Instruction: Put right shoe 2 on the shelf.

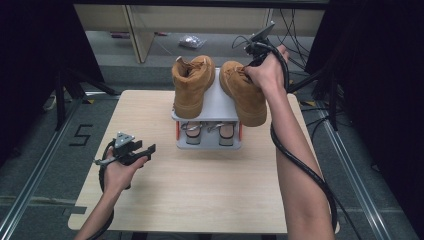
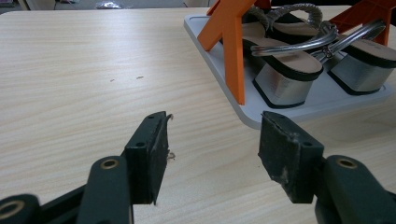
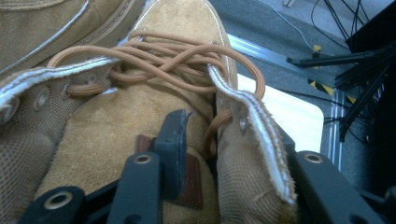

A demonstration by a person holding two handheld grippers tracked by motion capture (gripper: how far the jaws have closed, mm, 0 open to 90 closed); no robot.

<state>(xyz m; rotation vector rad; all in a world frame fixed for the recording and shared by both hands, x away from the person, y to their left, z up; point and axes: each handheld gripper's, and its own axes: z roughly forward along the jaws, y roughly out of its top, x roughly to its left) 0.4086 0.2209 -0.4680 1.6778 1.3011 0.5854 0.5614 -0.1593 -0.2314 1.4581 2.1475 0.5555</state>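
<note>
Two tan suede boots stand on the top shelf of a small grey rack [image 1: 217, 107] with orange struts: the left boot [image 1: 192, 85] and the right boot [image 1: 245, 95]. My right gripper [image 1: 248, 64] is at the right boot's collar. In the right gripper view its jaws [image 3: 229, 135] stand apart around the collar flap [image 3: 252, 186]: one jaw lies inside on the tongue, the other sits outside, mostly hidden, with a gap to the flap. My left gripper [image 1: 150, 148] hovers over the table [image 1: 200, 190] at the left, open [image 2: 212, 144] and empty.
A pair of silver block-heel sandals [image 2: 285, 70] sits on the rack's lower tray [image 2: 247, 116] between orange struts [image 2: 231, 46]. Cables and metal rails run along the floor to the right of the table. The second boot [image 3: 56, 23] stands close beside the gripped one.
</note>
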